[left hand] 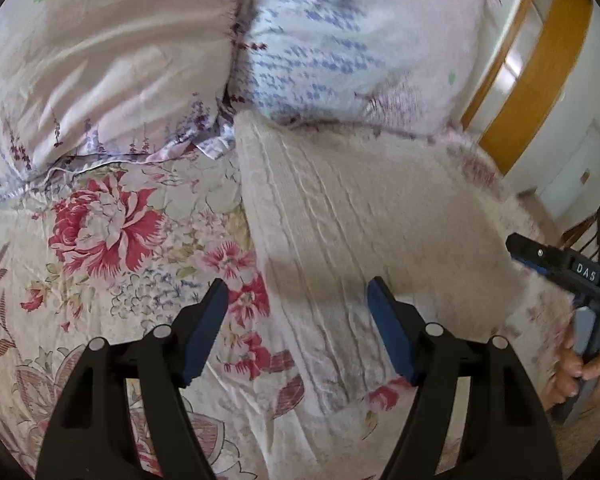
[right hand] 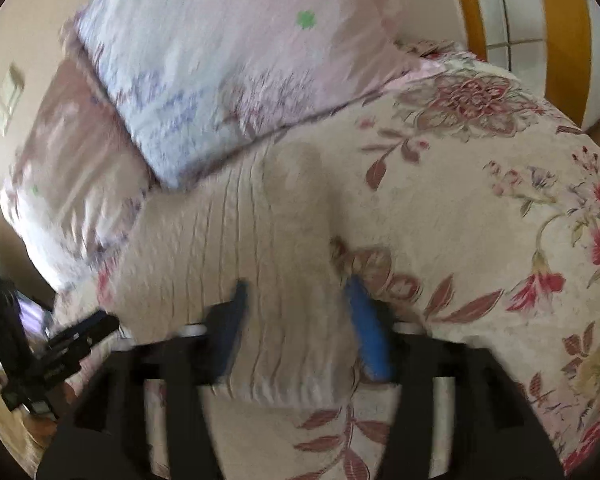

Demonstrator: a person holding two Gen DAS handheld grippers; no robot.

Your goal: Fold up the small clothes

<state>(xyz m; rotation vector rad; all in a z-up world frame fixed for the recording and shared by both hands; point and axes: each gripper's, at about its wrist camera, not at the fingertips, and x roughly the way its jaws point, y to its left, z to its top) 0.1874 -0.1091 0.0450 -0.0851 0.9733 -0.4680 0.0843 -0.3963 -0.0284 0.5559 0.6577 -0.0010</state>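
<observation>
Garment (left hand: 340, 208) lies on the bedspread (left hand: 100, 280) — pillows (left hand: 360, 40) just behind it

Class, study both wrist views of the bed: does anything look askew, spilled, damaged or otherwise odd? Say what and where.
Nothing looks spilled or damaged. The cream knitted garment lies at a slant on the floral bedspread, its far end against the pillows. Both the left gripper and right gripper are open.

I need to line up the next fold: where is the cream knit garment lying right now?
The cream knit garment lies on the floral bedspread, its far end against the pillows. In the left wrist view it is centre-right; the right gripper straddles its near edge.
</observation>
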